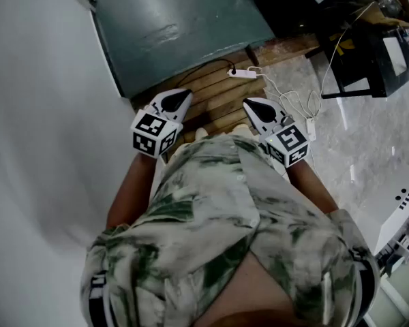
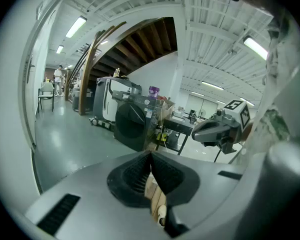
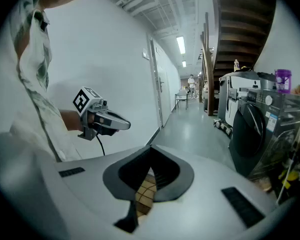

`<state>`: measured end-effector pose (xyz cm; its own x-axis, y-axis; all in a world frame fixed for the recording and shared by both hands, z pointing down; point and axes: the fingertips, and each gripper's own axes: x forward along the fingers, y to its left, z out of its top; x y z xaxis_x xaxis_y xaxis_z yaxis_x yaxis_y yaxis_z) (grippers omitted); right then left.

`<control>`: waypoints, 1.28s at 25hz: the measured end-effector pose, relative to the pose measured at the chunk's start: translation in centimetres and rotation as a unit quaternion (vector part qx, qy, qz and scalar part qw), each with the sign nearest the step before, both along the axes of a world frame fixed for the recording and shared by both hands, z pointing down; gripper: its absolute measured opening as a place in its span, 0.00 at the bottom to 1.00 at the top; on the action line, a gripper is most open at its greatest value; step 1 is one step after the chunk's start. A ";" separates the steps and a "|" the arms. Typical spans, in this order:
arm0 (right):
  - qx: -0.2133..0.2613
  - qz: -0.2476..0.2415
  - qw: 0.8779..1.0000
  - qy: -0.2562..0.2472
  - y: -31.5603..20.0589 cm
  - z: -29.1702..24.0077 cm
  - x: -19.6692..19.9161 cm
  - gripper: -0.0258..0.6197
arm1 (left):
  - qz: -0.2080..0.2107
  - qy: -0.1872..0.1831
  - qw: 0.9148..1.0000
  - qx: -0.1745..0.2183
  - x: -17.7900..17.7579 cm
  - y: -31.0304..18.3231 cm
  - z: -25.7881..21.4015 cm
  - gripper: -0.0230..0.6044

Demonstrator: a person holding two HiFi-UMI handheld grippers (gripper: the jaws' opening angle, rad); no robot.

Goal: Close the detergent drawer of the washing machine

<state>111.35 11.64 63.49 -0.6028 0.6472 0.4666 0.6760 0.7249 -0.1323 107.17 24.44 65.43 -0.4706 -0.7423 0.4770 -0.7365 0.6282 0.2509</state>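
We note the washing machine (image 3: 250, 129) stands far across the floor, its detergent drawer too small to make out. The likely trouble is the walk over: stepping off the wooden pallet (image 1: 215, 101) onto the power strip (image 1: 242, 73) and its loose cords. Forearms tucked near the waist, left gripper (image 2: 151, 156) and right gripper (image 3: 150, 161) tilted somewhat downward, jaws fully together, nothing held.
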 end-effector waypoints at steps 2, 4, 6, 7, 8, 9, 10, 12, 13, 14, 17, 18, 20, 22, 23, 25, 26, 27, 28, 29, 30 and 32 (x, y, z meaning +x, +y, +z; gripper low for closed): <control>0.002 -0.002 1.000 0.001 0.3 0.3 -0.2 0.07 | -0.002 -0.004 1.000 0.001 -0.2 0.3 0.1 0.08; 0.005 -0.004 1.000 0.002 0.7 0.6 -0.3 0.07 | -0.005 -0.006 1.000 0.002 -0.4 0.6 0.2 0.08; 0.007 -0.007 1.000 0.004 1.2 0.6 -0.6 0.07 | -0.007 -0.005 1.000 0.005 -0.5 1.0 0.1 0.08; 0.008 -0.008 1.000 0.005 1.5 0.6 -0.6 0.07 | -0.008 -0.004 1.000 0.006 -0.5 1.2 0.1 0.08; 0.008 -0.009 1.000 0.006 1.7 0.7 -0.7 0.07 | -0.008 -0.003 1.000 0.007 -0.5 1.5 0.2 0.08; 0.008 -0.008 1.000 0.008 1.9 0.7 -0.8 0.07 | -0.010 -0.001 1.000 0.009 -0.5 1.7 0.3 0.08; 0.008 -0.006 1.000 0.011 2.1 0.8 -1.0 0.07 | -0.012 0.002 1.000 0.010 -0.6 2.0 0.4 0.08; 0.007 -0.004 1.000 0.017 2.2 1.1 -1.2 0.07 | -0.016 0.007 1.000 0.013 -0.9 2.4 0.7 0.08; 0.007 -0.004 1.000 0.020 2.3 1.3 -1.5 0.07 | -0.018 0.010 1.000 0.015 -1.1 2.6 1.0 0.08; 0.008 -0.005 1.000 0.021 2.3 1.5 -1.9 0.08 | -0.019 0.012 1.000 0.015 -1.4 2.7 1.3 0.08; 0.010 -0.004 1.000 0.018 2.2 2.1 -4.3 0.15 | -0.024 0.016 0.999 0.016 -3.3 2.6 2.3 0.08; 0.008 -0.003 1.000 0.016 2.1 2.2 -5.4 0.16 | -0.026 0.018 0.999 0.016 -4.2 2.5 2.5 0.08; 0.005 -0.005 1.000 0.012 2.0 2.4 -8.3 0.16 | -0.032 0.021 0.999 0.016 -6.3 2.3 2.8 0.08; 0.002 -0.011 1.000 0.007 2.1 2.4 -12.0 0.16 | -0.038 0.025 0.999 0.012 -9.3 2.2 3.0 0.08; 0.000 -0.015 1.000 0.005 2.1 2.4 -14.1 0.16 | -0.042 0.026 0.999 0.010 -11.1 2.2 3.2 0.08; -0.005 -0.024 1.000 0.005 2.0 2.5 -18.6 0.16 | -0.048 0.027 0.998 0.003 -15.1 2.0 3.2 0.08; -0.008 -0.029 1.000 0.007 2.0 2.5 -20.8 0.16 | -0.051 0.026 0.998 -0.001 -17.1 1.8 3.1 0.07; -0.010 -0.033 0.999 0.010 1.8 2.4 -23.0 0.16 | -0.052 0.026 0.998 -0.004 -19.2 1.5 2.7 0.07; -0.012 -0.037 0.999 0.013 1.6 2.2 -25.2 0.16 | -0.053 0.026 0.998 -0.008 -21.2 1.1 2.1 0.08; -0.014 -0.040 0.999 0.016 1.2 1.7 -27.3 0.15 | -0.054 0.025 0.998 -0.012 -23.3 0.6 1.2 0.08; -0.016 -0.043 0.999 0.019 0.8 0.9 -29.3 0.15 | -0.054 0.025 0.998 -0.016 -25.2 0.0 0.0 0.08; -0.020 -0.048 0.998 0.025 0.0 -1.0 -32.7 0.15 | -0.054 0.023 0.998 -0.020 -28.6 -1.1 -2.9 0.08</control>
<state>78.61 11.61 62.51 -0.5139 0.7194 0.4673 0.7342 0.6506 -0.1942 78.61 23.32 62.58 -0.5246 -0.6683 0.5274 -0.6520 0.7137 0.2560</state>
